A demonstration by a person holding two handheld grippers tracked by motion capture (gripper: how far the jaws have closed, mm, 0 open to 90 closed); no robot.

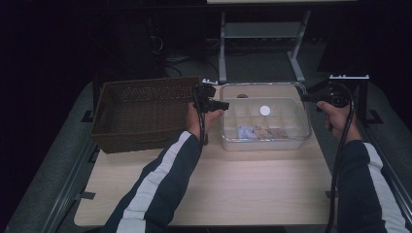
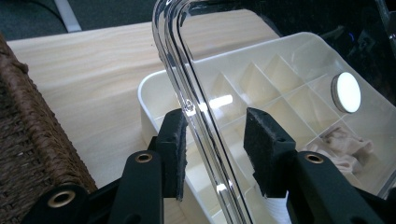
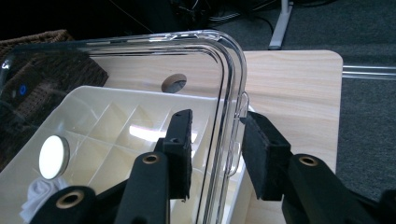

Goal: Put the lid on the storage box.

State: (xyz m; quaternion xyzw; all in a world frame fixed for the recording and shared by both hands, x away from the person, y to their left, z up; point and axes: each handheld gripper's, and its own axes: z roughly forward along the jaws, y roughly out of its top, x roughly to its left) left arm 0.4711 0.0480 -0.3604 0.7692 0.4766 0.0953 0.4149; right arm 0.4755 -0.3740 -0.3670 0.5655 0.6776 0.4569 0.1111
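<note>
My left gripper point(image 2: 215, 154) straddles the left rim of the clear plastic lid point(image 2: 187, 88), its jaws parted, one pad close against the rim and the other standing off, so it pinches nothing. My right gripper point(image 3: 215, 154) does the same at the right rim, jaws partly apart and a gap on both sides of the plastic. The lid sits over the cream-coloured compartment box point(image 1: 265, 118), which stands on the pale wooden surface point(image 1: 233, 179) just right of the brown wicker basket point(image 1: 141, 111); whether the lid is fully seated I can't tell. Inside I see a white round disc point(image 1: 264, 110) and some crumpled pale cloth pieces point(image 1: 260, 132).

As I see it, the risk is an uneven lid: with neither gripper clamping, a corner may rest proud of the box and slide off. Pulling a gripper away at an angle could also hook the rim and drag lid and box across the surface.
</note>
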